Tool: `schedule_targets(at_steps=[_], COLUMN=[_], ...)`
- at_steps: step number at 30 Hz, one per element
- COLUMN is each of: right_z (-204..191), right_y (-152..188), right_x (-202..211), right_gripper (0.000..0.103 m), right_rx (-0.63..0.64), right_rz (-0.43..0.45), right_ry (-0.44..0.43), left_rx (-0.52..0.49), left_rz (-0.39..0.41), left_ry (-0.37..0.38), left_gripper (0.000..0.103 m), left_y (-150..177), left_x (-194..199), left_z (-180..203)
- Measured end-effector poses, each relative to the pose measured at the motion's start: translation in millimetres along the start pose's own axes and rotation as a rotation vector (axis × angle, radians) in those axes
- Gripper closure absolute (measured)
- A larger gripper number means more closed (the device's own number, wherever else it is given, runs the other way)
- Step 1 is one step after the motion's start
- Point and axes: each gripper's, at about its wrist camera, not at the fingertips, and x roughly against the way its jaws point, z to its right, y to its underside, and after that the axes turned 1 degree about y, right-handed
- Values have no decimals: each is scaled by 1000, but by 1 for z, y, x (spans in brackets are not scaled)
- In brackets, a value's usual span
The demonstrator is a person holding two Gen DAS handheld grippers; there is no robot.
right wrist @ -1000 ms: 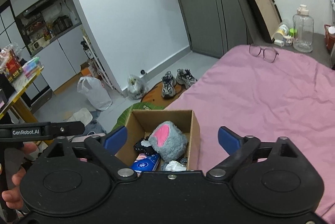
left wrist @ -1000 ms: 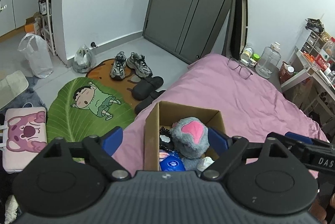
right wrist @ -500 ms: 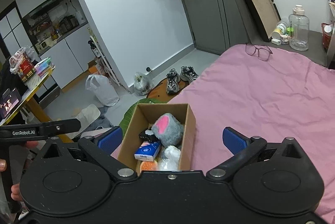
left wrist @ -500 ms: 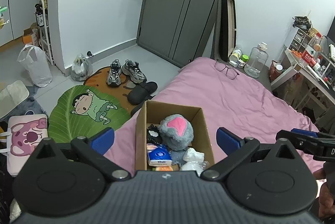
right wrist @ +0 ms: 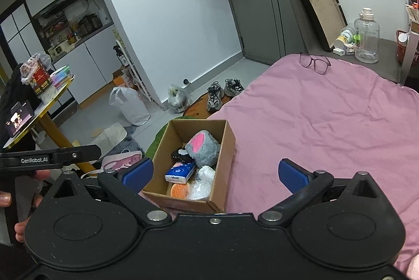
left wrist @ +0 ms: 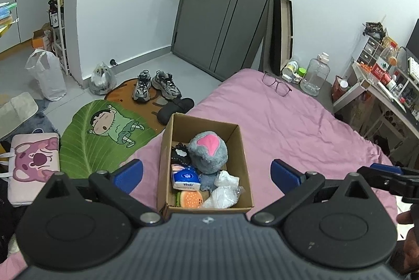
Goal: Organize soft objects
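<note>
Pink bed, cardboard box w/ soft toys, both grippers wide open, empty

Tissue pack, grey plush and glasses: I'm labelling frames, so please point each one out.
tissue pack point(left wrist: 184, 176), left wrist view, on its blue printed top.
grey plush point(left wrist: 208, 151), left wrist view, on its grey fur below the pink patch.
glasses point(right wrist: 314, 62), right wrist view, on the bridge.

The near end of the cardboard box is hidden behind the left gripper's body in the left wrist view. The burger toy is partly covered by the tissue pack. The black item beside the grey plush cannot be identified. The desk is cut off by the picture's right edge.
</note>
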Motion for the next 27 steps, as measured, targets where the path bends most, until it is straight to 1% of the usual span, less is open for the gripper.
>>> schedule_targets(at_steps=[2, 13, 19, 24, 27], right_z=[2, 15, 18, 18, 18], right_y=[1, 6, 10, 13, 16], right_x=[4, 26, 36, 44, 48], right_gripper=[0, 0, 0, 0, 0], right_rx=[0, -7, -15, -11, -10], right_rz=[0, 3, 11, 17, 14], right_ry=[2, -27, -54, -56, -51], left_rx=[-1, -26, -44, -65, -61], left_rz=[-7, -27, -22, -23, -20], left_ry=[-3, 38, 38, 40, 31], left_gripper=[0, 0, 0, 0, 0], left_y=[1, 14, 20, 26, 28], left_x=[2, 15, 23, 28, 31], left_z=[3, 24, 37, 46, 48])
